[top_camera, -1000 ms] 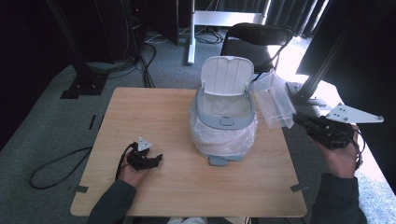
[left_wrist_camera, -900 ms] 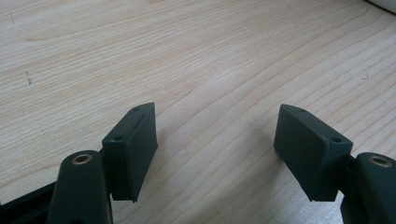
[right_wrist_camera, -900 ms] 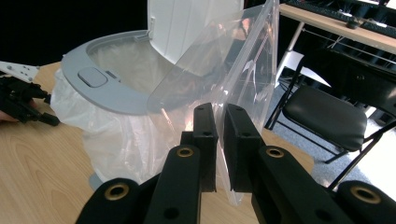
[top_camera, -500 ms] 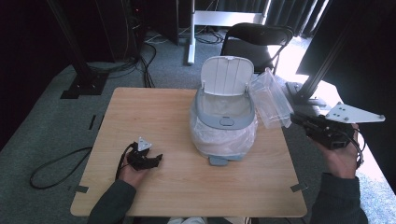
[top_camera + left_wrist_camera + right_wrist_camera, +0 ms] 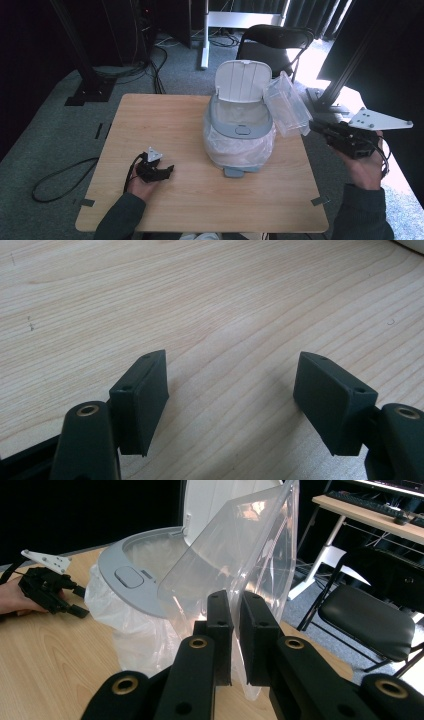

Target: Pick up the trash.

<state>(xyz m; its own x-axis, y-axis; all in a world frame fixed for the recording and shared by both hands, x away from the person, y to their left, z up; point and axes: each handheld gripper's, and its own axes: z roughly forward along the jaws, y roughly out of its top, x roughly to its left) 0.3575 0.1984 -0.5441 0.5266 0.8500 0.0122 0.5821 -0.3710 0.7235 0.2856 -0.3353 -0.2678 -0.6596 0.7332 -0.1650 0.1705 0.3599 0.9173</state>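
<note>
A small bin (image 5: 239, 131) stands in the middle of the table, with a grey rim, a clear liner bag and its white lid (image 5: 243, 80) raised. To the right of the bin my right gripper (image 5: 313, 126) is shut on the lower edge of a clear plastic container (image 5: 286, 104), which it holds tilted in the air beside the rim. In the right gripper view the jaws (image 5: 236, 600) pinch the container's (image 5: 240, 545) thin wall. My left gripper (image 5: 169, 170) lies on the table at the front left, open, with only bare wood between its jaws (image 5: 230, 365).
The wooden table (image 5: 165, 117) has bare wood to the left of and in front of the bin. A black folding chair (image 5: 277, 42) stands behind the table's far right corner. Cables and stand legs lie on the grey floor at the left.
The right gripper and the clear container have edged slightly toward the bin. The left gripper has not moved.
</note>
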